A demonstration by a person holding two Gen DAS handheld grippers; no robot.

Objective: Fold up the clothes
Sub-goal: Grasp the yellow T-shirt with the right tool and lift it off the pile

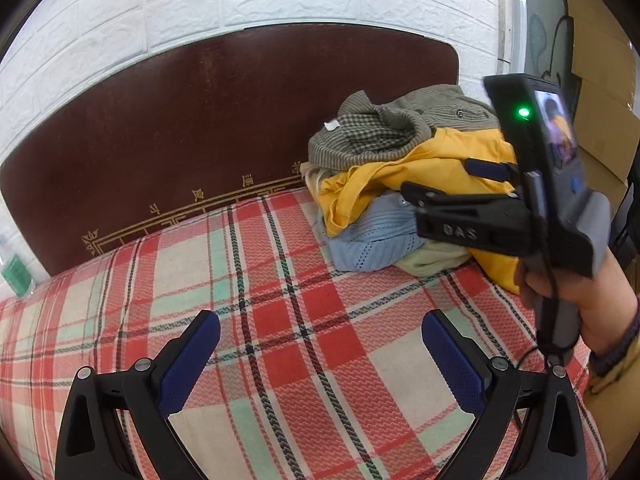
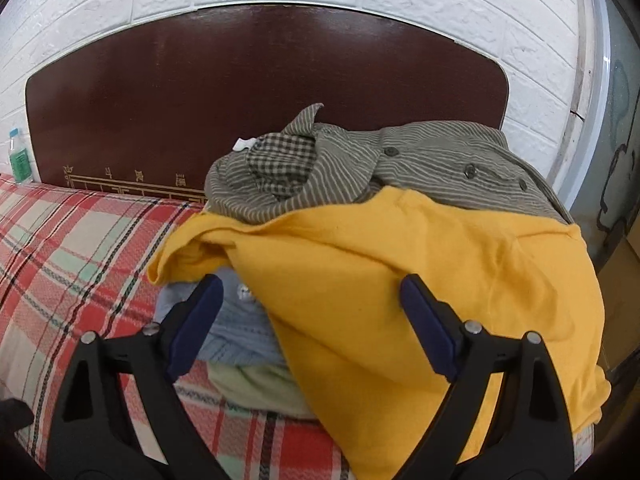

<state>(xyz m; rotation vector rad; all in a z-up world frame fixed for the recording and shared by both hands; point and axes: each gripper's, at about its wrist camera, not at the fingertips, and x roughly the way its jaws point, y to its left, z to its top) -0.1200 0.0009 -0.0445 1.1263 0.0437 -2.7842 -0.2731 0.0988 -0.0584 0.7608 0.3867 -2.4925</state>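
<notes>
A heap of clothes lies on the bed by the headboard. An olive striped shirt (image 2: 420,164) with a checked lining tops it. A yellow garment (image 2: 400,280) drapes under it, over a pale blue knit (image 2: 236,332) and a pale green piece (image 2: 260,388). My right gripper (image 2: 310,288) is open, its fingers just in front of the yellow garment, holding nothing. In the left wrist view the heap (image 1: 400,168) is at the far right, with the right gripper (image 1: 436,180) open against it. My left gripper (image 1: 320,324) is open and empty above the bedspread.
A red, cream and green plaid bedspread (image 1: 280,320) covers the bed. A dark brown headboard (image 2: 240,100) stands against a white brick wall. A plastic bottle (image 2: 18,160) stands at the far left. Cardboard boxes (image 1: 600,100) stand on the right.
</notes>
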